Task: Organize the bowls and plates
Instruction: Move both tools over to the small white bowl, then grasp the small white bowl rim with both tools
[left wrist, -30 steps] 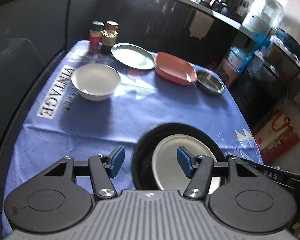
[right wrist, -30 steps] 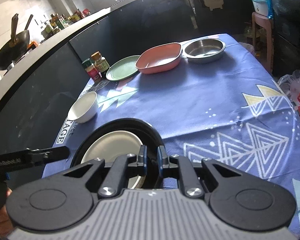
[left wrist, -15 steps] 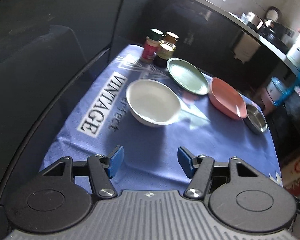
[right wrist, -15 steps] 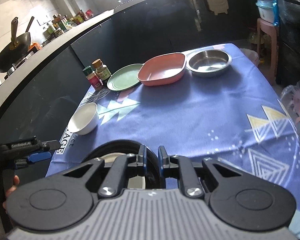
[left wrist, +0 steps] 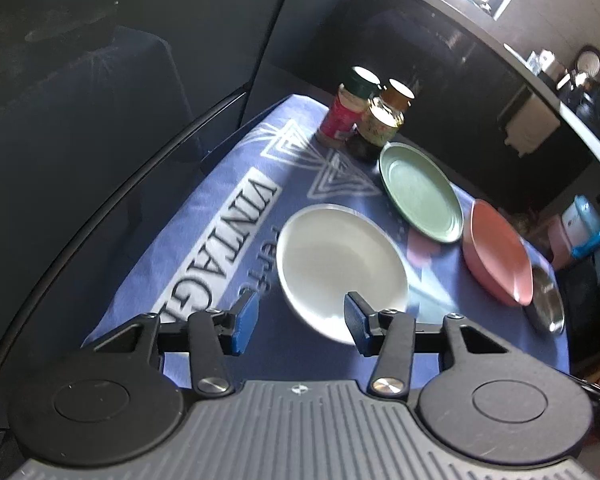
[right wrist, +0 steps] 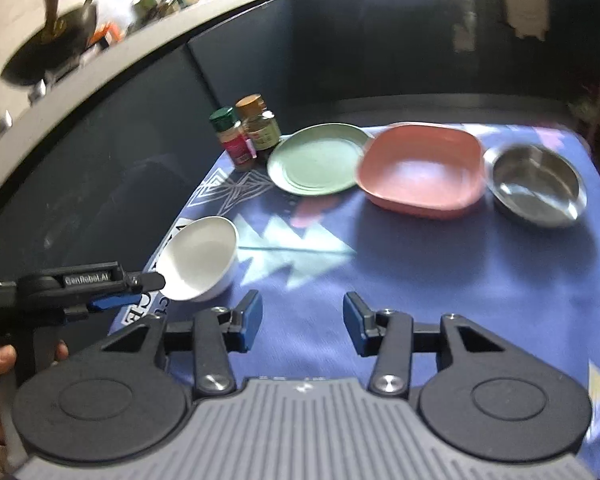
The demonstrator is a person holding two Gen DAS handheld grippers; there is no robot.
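A white bowl (left wrist: 340, 264) (right wrist: 200, 258) sits on the blue tablecloth (right wrist: 440, 272) near its left edge. My left gripper (left wrist: 300, 322) is open, its jaws at the bowl's near rim; it also shows in the right wrist view (right wrist: 132, 292), beside the bowl. Behind stand a green plate (left wrist: 420, 192) (right wrist: 318, 160), a pink square dish (left wrist: 496, 252) (right wrist: 420, 168) and a steel bowl (left wrist: 548, 300) (right wrist: 536, 186) in a row. My right gripper (right wrist: 302, 322) is open and empty above the cloth. The black plate is out of view.
Three spice jars (left wrist: 364, 116) (right wrist: 246, 132) stand at the far left corner of the table. Dark cabinet fronts (left wrist: 100, 80) run along the left and back. A wok (right wrist: 48, 60) sits on the counter behind.
My right gripper has opened and let go of the black plate, which has left its view. My left gripper has moved forward to the white bowl's near rim.
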